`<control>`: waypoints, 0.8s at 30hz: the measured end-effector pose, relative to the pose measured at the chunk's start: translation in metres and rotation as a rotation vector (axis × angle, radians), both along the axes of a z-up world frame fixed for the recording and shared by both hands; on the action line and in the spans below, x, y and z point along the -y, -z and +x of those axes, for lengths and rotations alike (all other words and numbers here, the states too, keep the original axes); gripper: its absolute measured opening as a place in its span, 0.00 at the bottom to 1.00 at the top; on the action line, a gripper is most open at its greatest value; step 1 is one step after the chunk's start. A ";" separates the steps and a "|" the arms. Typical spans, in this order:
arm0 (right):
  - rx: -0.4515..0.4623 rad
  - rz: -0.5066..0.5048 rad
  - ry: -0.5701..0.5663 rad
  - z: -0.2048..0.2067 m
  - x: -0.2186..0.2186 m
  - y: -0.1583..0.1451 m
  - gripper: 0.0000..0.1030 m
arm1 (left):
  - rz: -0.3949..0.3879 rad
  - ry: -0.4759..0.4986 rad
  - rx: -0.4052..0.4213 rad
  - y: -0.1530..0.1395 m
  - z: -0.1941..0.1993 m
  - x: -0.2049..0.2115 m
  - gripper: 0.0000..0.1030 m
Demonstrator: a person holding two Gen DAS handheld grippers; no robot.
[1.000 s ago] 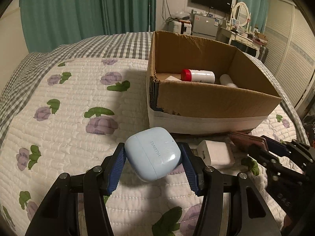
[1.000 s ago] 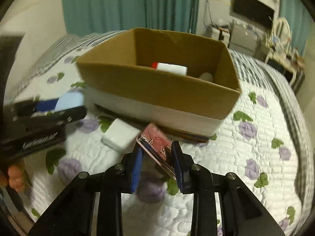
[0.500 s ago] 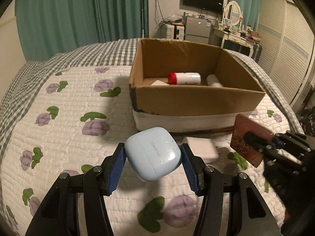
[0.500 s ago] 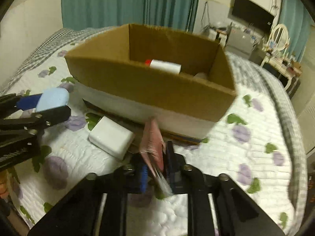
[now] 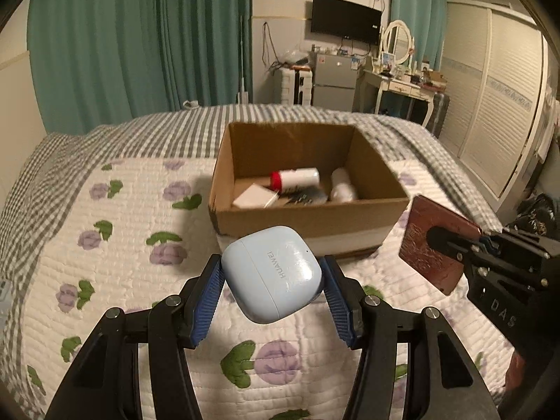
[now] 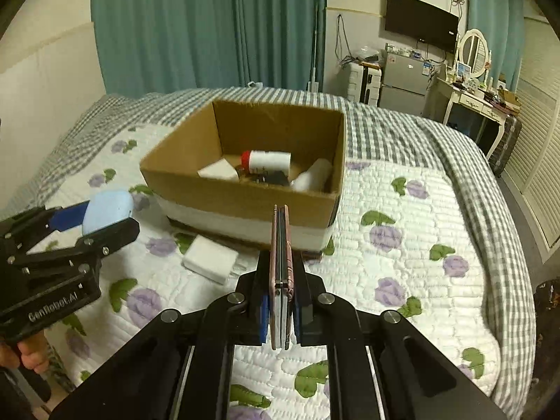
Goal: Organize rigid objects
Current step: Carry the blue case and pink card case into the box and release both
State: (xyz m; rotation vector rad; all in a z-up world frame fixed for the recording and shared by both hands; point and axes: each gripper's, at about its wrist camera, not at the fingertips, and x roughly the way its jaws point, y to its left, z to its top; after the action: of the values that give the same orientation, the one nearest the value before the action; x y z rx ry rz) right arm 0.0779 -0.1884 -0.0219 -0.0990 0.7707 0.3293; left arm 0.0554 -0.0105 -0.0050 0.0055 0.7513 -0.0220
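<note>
My left gripper (image 5: pixel 273 281) is shut on a light blue earbud case (image 5: pixel 273 273) and holds it above the quilt, short of the cardboard box (image 5: pixel 308 217). My right gripper (image 6: pixel 280 290) is shut on a thin reddish-pink phone (image 6: pixel 280 262), held edge-on and upright in front of the box (image 6: pixel 245 203). The phone also shows in the left wrist view (image 5: pixel 434 241), at the right. The box holds a white bottle with a red cap (image 5: pixel 294 178), a white tube (image 5: pixel 341 185) and a small white box (image 5: pixel 253 196). A white charger (image 6: pixel 210 259) lies on the quilt by the box.
The box stands on a bed with a white floral quilt (image 5: pixel 115 245) and a grey checked blanket (image 6: pixel 402 129) behind it. Teal curtains, a TV, a fridge and a dressing table stand at the back. A slatted wardrobe is at the right.
Both grippers have risen from the quilt with their objects. The phone has turned from flat to upright and edge-on. More of the box's inside now shows.
</note>
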 end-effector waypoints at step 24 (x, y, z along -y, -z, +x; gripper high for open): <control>0.089 0.059 -0.077 0.126 -0.013 -0.047 0.09 | -0.003 0.001 0.039 -0.022 0.148 -0.021 0.55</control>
State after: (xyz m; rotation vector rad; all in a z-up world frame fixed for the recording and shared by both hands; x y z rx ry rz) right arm 0.2040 -0.1750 0.0252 -0.0875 0.6693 0.4177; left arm 0.2035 0.0110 0.0173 0.0039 0.7121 -0.0240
